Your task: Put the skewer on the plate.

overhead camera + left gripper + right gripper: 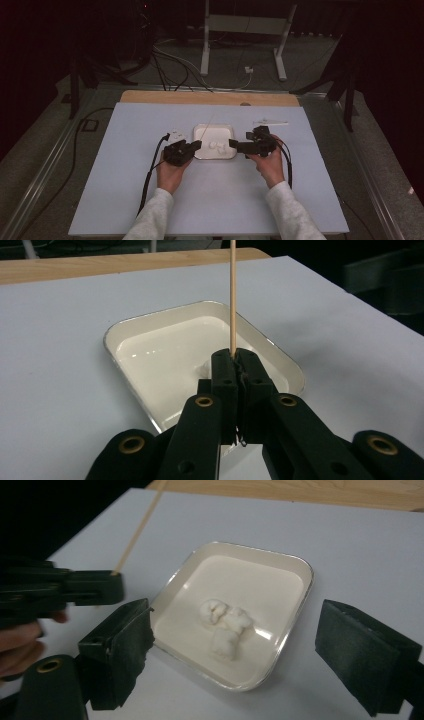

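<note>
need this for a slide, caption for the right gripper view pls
Open right gripper poised over white marshmallows in a square tray, with the left gripper holding a wooden skewer beside it.

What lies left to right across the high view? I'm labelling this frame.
Left tongs shut on a wooden skewer → white tray holding marshmallows → open right tongs.

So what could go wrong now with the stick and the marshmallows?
The left gripper pinches the thin wooden skewer only at its very bottom end, so it might tilt, slip or snap when pushed. The marshmallows sit loose in the shallow white tray, and the open right gripper isn't holding them, so a poke could make them slide or knock one out. The tray itself may also shift on the smooth table.
</note>
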A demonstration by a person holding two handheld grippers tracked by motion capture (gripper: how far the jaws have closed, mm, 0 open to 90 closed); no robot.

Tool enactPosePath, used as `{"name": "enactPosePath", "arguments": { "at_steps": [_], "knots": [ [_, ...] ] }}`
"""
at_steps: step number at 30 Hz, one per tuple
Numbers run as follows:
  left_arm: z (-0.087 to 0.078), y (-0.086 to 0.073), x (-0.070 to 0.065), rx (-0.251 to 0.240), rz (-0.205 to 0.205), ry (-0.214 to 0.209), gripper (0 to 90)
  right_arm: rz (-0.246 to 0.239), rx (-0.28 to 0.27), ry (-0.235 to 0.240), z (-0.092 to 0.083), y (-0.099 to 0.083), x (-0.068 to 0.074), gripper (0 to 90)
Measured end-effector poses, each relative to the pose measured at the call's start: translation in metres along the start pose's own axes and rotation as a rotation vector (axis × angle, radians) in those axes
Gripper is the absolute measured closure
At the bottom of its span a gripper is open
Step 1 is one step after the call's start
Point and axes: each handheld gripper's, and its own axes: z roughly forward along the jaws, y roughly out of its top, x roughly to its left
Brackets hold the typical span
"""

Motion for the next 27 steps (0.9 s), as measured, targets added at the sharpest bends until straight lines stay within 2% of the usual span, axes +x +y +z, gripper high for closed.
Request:
{"name": "enactPosePath", "arguments": {
  "at_steps": [6,10,13,19,24,26,27],
  "knots": [
    [0.014,0.002,-0.002,0.01,-0.023,0.023,89.1,0.015,-0.027,0.012,-0.015,-0.008,-0.003,14.5],
    [0.022,0.0,-0.002,0.016,-0.063,0.038,89.0,0.011,-0.044,0.01,-0.025,-0.014,-0.005,14.0],
    [0.029,-0.003,-0.002,0.025,-0.079,0.052,89.0,0.01,-0.067,0.007,-0.034,-0.021,-0.007,13.6],
    [0.039,-0.009,-0.002,0.074,-0.097,0.093,88.6,0.007,-0.086,0.01,-0.047,-0.034,-0.007,13.5],
    [0.047,-0.015,0.001,0.124,-0.136,0.138,88.5,-0.002,-0.098,0.013,-0.056,-0.037,-0.008,13.4],
    [0.049,-0.016,0.002,0.134,-0.146,0.152,83.4,-0.002,-0.105,0.017,-0.059,-0.038,-0.008,13.3],
    [0.049,-0.017,0.002,0.132,-0.148,0.152,76.9,-0.003,-0.105,0.016,-0.06,-0.038,-0.007,13.0]
  ]
}}
